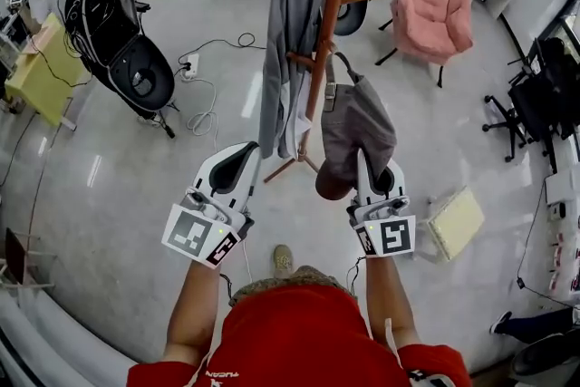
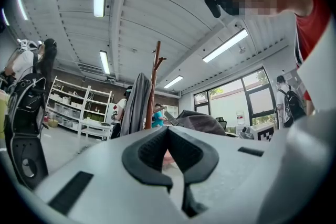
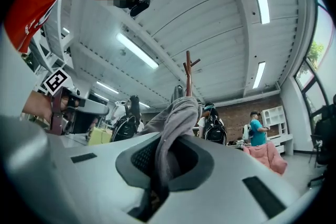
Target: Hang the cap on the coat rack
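The grey-brown cap (image 1: 358,124) hangs just right of the brown wooden coat rack pole (image 1: 328,23), its strap reaching up toward a low peg. My right gripper (image 1: 376,175) is shut on the cap's lower edge. In the right gripper view the grey fabric (image 3: 176,123) runs up out of the closed jaws, with the rack's top (image 3: 188,77) behind it. To the left of the pole my left gripper (image 1: 234,160) is shut with nothing in it. The left gripper view has the rack (image 2: 154,81) and the cap (image 2: 202,122) beyond its jaws.
A grey garment (image 1: 290,14) hangs on the rack's left side. A pink armchair (image 1: 433,9) stands at the back right and a black bag on a stand (image 1: 118,41) at the left. Cables (image 1: 204,104) and a yellow pad (image 1: 453,222) lie on the floor.
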